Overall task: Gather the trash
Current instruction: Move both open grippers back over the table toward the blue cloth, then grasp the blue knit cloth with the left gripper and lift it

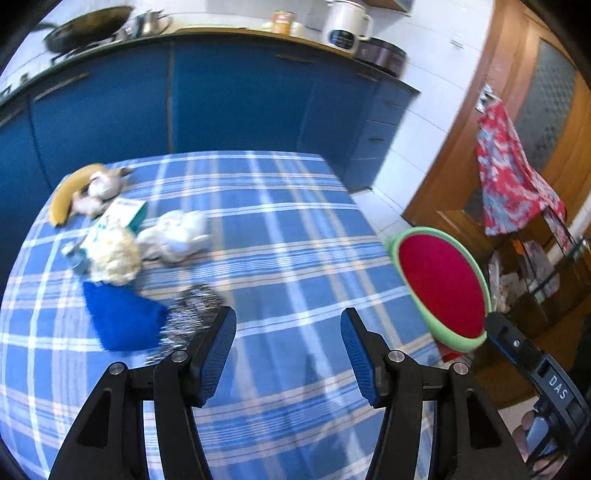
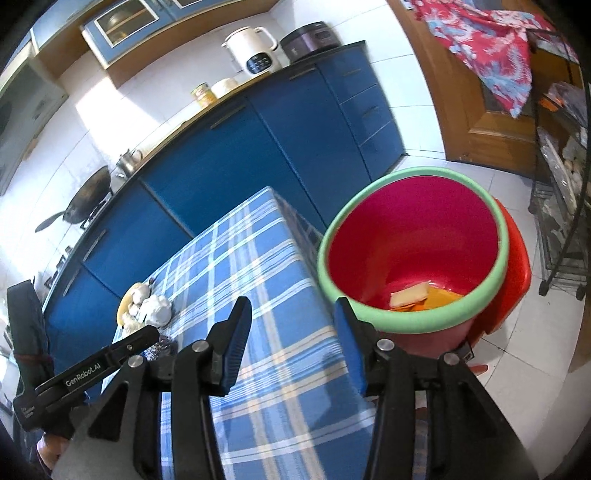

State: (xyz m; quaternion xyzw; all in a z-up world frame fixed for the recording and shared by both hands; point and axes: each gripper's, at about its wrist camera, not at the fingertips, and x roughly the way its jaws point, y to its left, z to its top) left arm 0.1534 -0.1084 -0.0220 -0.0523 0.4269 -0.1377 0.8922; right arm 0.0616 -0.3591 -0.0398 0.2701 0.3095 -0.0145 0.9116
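Observation:
A pile of trash lies at the left of the blue checked tablecloth (image 1: 288,229): a banana peel (image 1: 68,194), crumpled white paper (image 1: 177,236), a yellowish crumpled wad (image 1: 114,258), a small carton (image 1: 122,214), a blue wrapper (image 1: 122,319) and a silvery wrapper (image 1: 192,310). My left gripper (image 1: 288,350) is open and empty, just right of the silvery wrapper. A red bin with a green rim (image 2: 413,247) stands beside the table's right edge, with a pale scrap (image 2: 408,295) inside; it also shows in the left wrist view (image 1: 443,288). My right gripper (image 2: 291,347) is open and empty, above the table edge next to the bin.
Blue kitchen cabinets (image 1: 229,96) run behind the table, with a wok (image 1: 88,27), a white kettle (image 2: 251,48) and a cooker on the counter. A wooden door (image 1: 517,110) with a red cloth (image 1: 513,181) stands right. A wire rack (image 2: 561,206) stands on the tiled floor.

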